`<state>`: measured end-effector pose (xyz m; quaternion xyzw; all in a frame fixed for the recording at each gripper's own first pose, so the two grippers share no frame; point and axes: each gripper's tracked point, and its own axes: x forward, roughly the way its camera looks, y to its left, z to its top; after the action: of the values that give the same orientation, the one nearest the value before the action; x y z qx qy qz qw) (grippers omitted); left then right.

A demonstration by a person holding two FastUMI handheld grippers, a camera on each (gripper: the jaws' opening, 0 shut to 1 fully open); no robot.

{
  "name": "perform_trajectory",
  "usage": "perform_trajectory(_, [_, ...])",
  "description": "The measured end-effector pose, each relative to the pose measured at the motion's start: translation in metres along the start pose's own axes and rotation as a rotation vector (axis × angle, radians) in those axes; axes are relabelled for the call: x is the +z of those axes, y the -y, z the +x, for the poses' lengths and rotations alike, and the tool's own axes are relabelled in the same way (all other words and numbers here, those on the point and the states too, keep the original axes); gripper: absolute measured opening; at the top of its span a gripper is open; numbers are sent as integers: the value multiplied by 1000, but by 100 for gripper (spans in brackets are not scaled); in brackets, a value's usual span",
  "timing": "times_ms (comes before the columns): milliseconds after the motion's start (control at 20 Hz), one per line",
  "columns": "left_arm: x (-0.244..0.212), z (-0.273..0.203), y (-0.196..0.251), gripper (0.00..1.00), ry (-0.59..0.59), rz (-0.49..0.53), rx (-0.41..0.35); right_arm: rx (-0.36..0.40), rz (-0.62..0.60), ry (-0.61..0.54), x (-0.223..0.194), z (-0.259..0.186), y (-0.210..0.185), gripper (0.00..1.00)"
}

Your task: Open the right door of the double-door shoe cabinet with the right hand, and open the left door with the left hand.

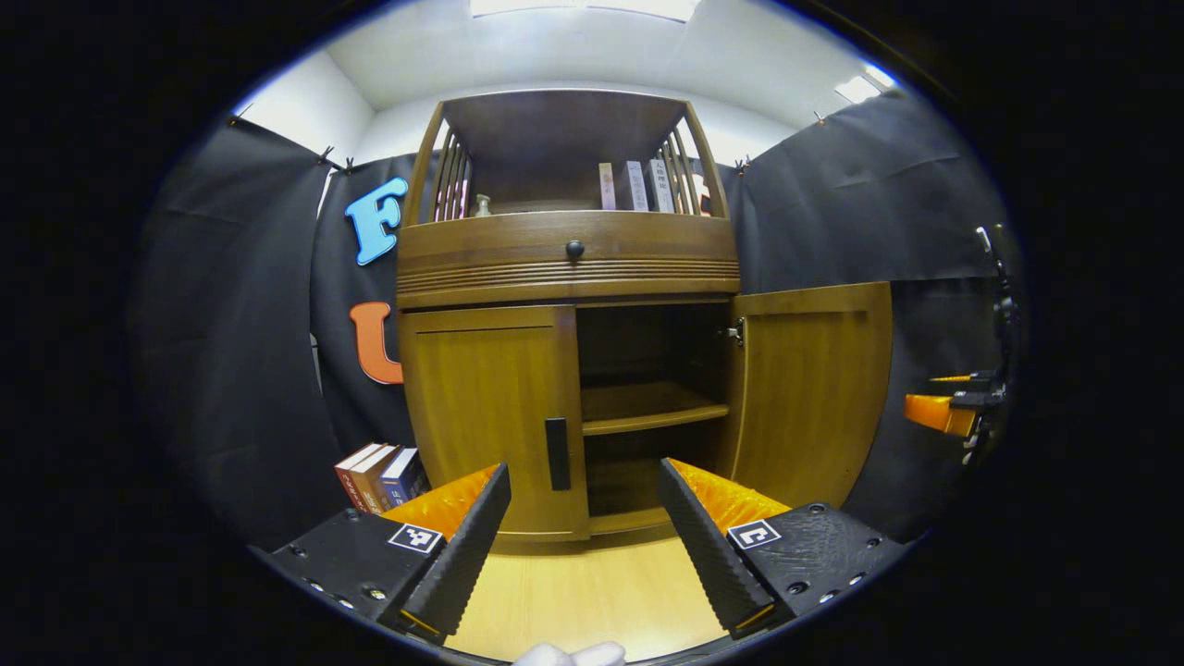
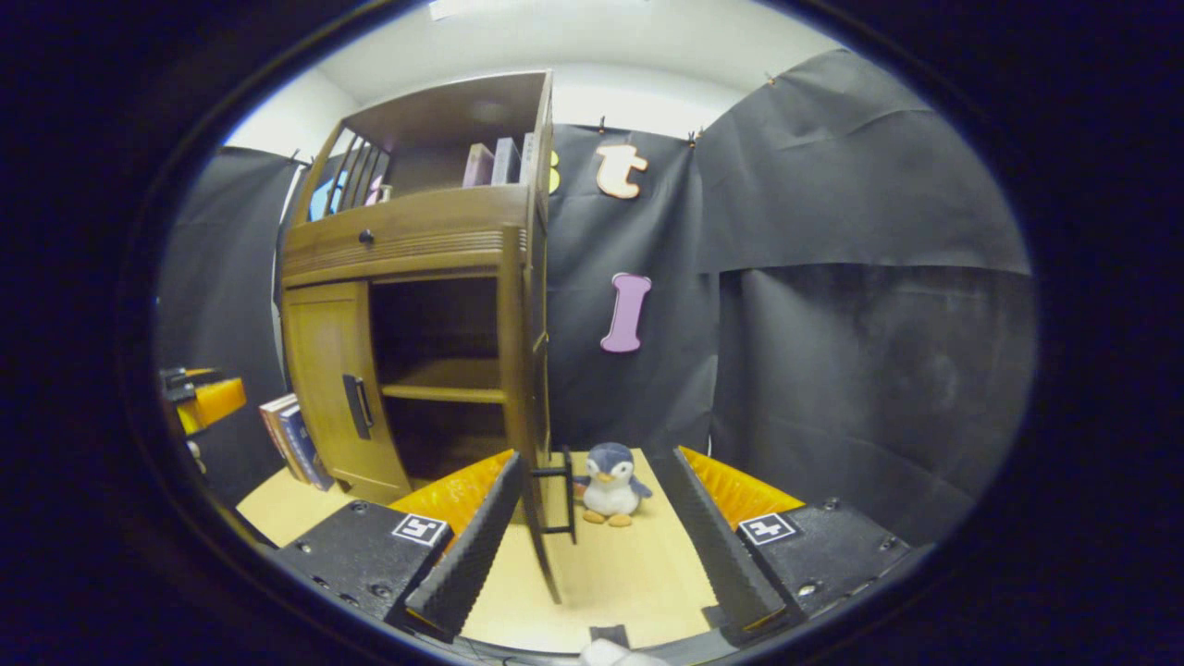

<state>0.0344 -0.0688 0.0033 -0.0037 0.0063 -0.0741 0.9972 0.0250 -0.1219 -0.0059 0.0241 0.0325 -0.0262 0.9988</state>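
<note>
The wooden shoe cabinet stands straight ahead in the left gripper view. Its left door is closed, with a dark vertical handle at its inner edge. The right door is swung wide open and bares the inner shelf. My left gripper is open, a short way in front of the left door's handle and touching nothing. In the right gripper view the open right door is edge-on. Its handle lies between the fingers of my open right gripper, close to the left finger.
A toy penguin sits on the floor past the open door. Several books lean beside the cabinet's left side. Books and a small bottle stand on the top shelf above a drawer knob. Black cloth walls surround the booth.
</note>
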Motion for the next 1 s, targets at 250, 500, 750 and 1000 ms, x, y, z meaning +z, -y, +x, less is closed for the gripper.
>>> perform_trajectory(250, [-15,-7,-46,96,-22,11,34,1,7,18,-7,-10,-78,99])
perform_trajectory(500, [-33,-16,-78,96,-48,3,94,37,27,-23,-40,-10,-136,99])
perform_trajectory(750, [-36,2,-84,96,-38,-7,95,47,13,-40,-40,-5,-149,100])
perform_trajectory(1000, [-31,63,-75,96,4,2,61,24,9,-41,-29,0,-149,99])
